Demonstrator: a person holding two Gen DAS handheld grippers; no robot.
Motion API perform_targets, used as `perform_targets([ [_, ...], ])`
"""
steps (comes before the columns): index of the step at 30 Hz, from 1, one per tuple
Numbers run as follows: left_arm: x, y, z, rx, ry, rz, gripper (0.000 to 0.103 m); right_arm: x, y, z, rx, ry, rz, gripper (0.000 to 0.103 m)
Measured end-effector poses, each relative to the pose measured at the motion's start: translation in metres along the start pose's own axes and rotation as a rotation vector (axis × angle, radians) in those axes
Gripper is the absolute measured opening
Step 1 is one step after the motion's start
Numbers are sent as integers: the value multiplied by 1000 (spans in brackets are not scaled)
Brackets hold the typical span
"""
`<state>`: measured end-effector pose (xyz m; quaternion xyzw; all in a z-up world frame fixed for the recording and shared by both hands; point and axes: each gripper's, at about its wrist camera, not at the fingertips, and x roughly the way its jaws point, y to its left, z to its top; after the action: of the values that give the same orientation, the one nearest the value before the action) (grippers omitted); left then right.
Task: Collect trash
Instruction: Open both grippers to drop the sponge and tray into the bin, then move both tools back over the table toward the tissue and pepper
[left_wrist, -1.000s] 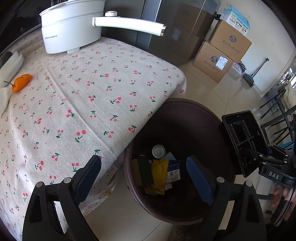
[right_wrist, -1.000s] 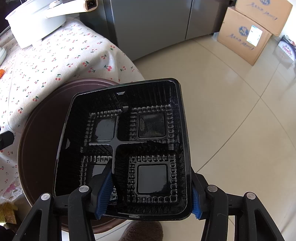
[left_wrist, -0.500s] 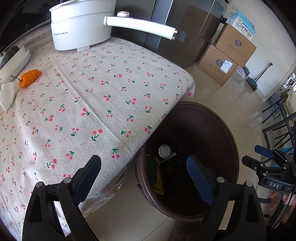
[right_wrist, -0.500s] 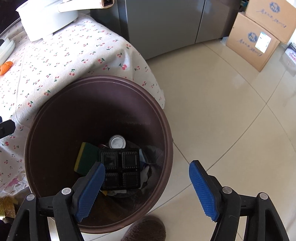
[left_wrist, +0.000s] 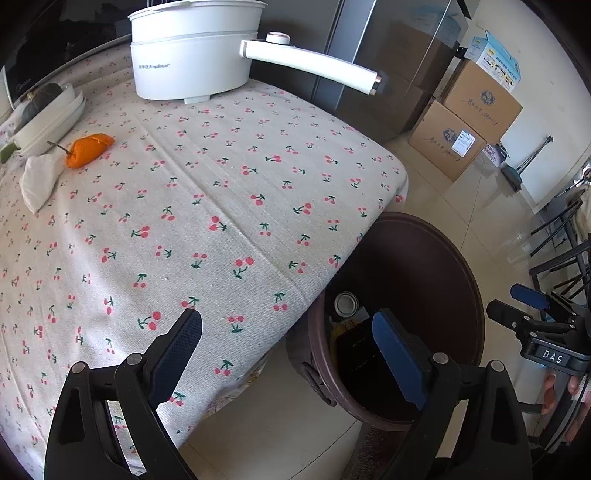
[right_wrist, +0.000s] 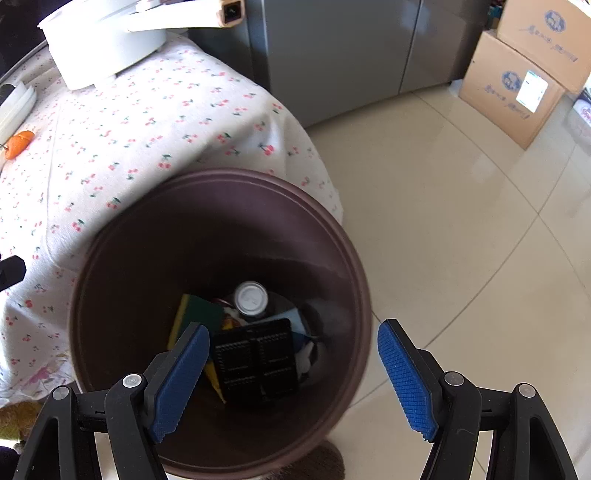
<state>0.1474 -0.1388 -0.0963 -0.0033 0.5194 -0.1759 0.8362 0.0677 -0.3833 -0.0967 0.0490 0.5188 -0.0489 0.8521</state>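
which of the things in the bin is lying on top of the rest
The black tray. It lies face up over the pile, covering part of the sponge, while the can stands behind it, deeper in the bin.

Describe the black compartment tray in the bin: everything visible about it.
The black tray looks like thin moulded plastic, rectangular, split by a cross divider into four compartments with ribbed walls. It appears empty. It lies open side up, somewhat tilted, at the bottom of the brown bin, on top of other rubbish: the green and yellow sponge sits at its left edge and the can just beyond its far edge. Neither gripper touches it. In the left wrist view only a dark part of it shows.
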Motion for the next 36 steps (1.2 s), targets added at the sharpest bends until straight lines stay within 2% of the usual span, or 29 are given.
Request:
perform_targets([
  [18,-47,95,-9,-136,-47,110,95,-3,95,31,-107,-39,91,79],
  [30,-75,171,-12,-296,-88,169,95,6,151,58,-142,-60,125,80],
  [36,-76,202,3,-304,-94,256,96,15,175,72,-165,-72,115,80],
])
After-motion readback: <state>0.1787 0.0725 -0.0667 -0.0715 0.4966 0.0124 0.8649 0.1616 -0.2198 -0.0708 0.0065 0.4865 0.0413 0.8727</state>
